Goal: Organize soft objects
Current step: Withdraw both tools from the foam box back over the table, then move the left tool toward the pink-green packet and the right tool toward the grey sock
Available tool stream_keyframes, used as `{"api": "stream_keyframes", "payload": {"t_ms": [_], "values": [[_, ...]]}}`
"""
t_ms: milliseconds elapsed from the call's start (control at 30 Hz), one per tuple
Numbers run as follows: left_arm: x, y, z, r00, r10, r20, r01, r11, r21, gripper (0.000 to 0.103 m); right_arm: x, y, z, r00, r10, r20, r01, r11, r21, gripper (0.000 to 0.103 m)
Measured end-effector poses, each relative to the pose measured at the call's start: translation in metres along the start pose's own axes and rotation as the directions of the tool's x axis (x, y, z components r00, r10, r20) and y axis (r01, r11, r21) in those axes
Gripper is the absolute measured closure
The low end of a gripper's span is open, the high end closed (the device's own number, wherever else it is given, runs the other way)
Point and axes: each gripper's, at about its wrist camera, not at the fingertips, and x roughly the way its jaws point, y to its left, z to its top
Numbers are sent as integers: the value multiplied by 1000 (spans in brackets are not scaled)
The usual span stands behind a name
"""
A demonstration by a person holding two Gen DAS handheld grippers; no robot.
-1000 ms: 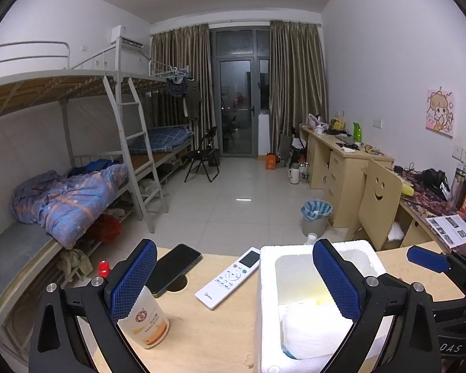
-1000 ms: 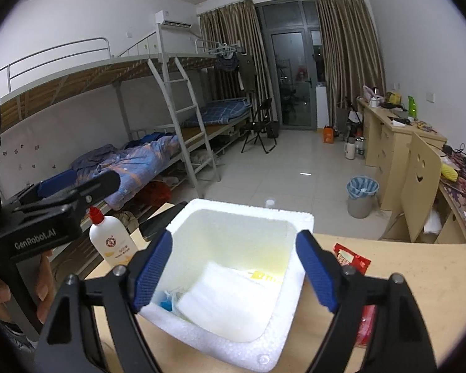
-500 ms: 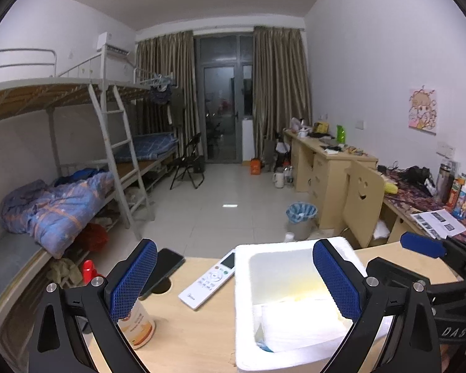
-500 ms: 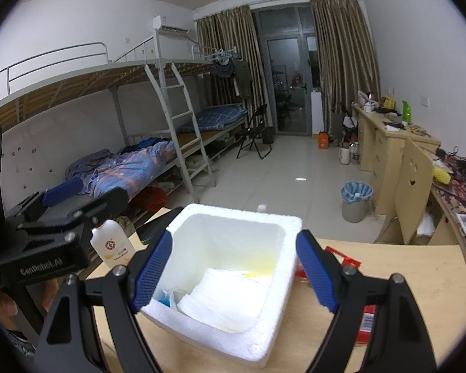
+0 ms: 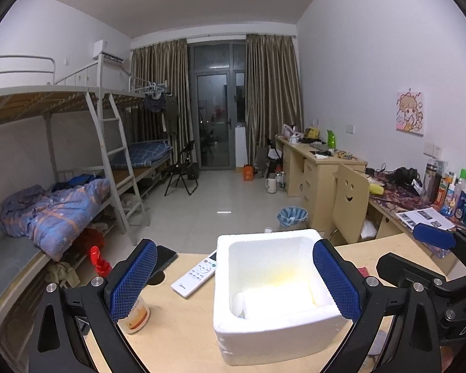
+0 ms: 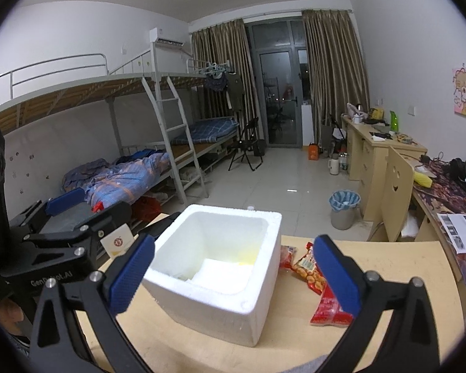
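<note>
I am holding both tongs back from the foam box [image 5: 273,292], which is sitting near the front of the tabletop [image 5: 183,323] with its mouth up — placed there, I judge, as the bin for the soft things. Inside it a white folded soft item [image 5: 279,303] is lying flat on the bottom against the near wall, so at least one piece looks stowed already. My left tongs [image 5: 233,283] are standing wide apart with nothing between the pads; the box is showing between them only because it lies just beyond the tips, a little right of their centre line. My right tongs [image 6: 234,272] have just been opening further and are now spread wide and empty, with the box again just ahead and to their left. Just right of the box, touching or nearly touching its wall, red snack packets [image 6: 318,283] are lying loose on the tabletop near the right tongs' right pad — I am reading them as the likely next pick, though that is only my guess. To the left of the box a white remote [image 5: 197,275], a dark phone [image 5: 164,259] and a red-capped bottle [image 5: 133,306] are sitting out of the way, the bottle partly hidden behind the left tongs' left pad.
</note>
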Motion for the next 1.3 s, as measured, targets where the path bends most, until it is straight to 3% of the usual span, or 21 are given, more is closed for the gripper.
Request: {"api": "stream_keyframes", "payload": {"t_ms": [367,733,1033,1300], "values": [[-54,-18,-11,997,-58,53,58,998,2,2,-44,5,-14,997,-30,75,30,1000,-5,0],[-82,-27,-23,994,-92,61,92,996,4,2,-70,12,-27,992,-56,116,57,998,-4,0],[-98,-31,-59,989,-94,115,96,995,-6,1,-85,16,-70,984,-101,150,105,994,-22,0],[-99,-33,-96,986,-133,100,135,991,-18,1,-90,12,-98,983,-110,145,110,994,10,0]]}}
